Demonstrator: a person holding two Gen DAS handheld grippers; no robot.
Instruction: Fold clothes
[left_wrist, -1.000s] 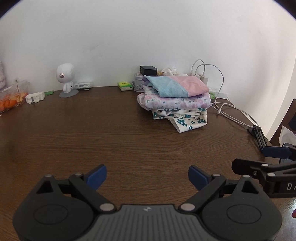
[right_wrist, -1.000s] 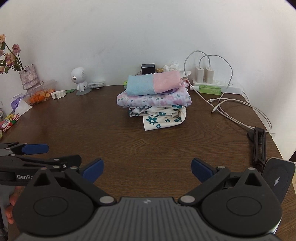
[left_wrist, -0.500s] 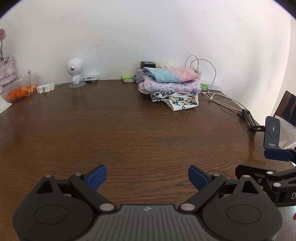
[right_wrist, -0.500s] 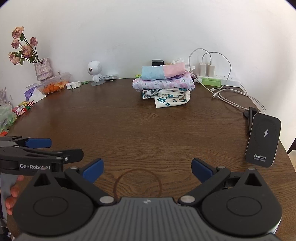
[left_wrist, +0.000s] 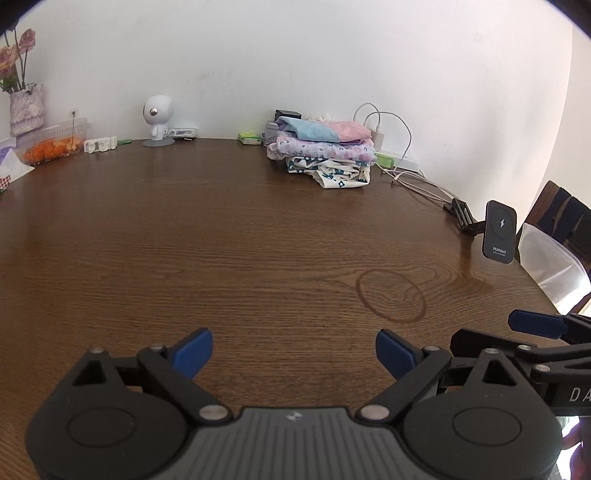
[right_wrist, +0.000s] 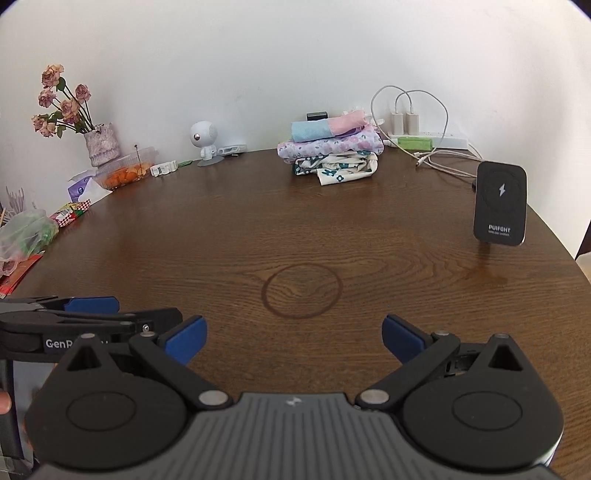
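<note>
A: What takes up most of the view?
B: A dark brown wooden table (right_wrist: 221, 229), round at its edges, against a white wall (right_wrist: 258, 55). A faint ring mark (right_wrist: 302, 290) sits on the wood near the grippers.

A: And the clothes?
B: A stack of folded clothes (right_wrist: 330, 149) lies at the far side of the table, close to the wall. A blue and pink piece is on top, a lilac floral one under it, a white piece with teal flowers at the bottom.

A: The grippers?
B: The left gripper (left_wrist: 293, 350) hangs low over the near edge, blue pads spread wide with nothing between them. The right gripper (right_wrist: 291, 334) is just beside it, likewise spread and empty. Both are well apart from the stack.

A: Anything smaller?
B: A black wireless charger (right_wrist: 500, 204) stands upright on the right. A white power strip (right_wrist: 448, 140) with cables lies behind it. A vase of dried roses (right_wrist: 99, 146), a tub of orange food (right_wrist: 125, 171) and a small white robot figure (right_wrist: 204, 142) line the back left.
</note>
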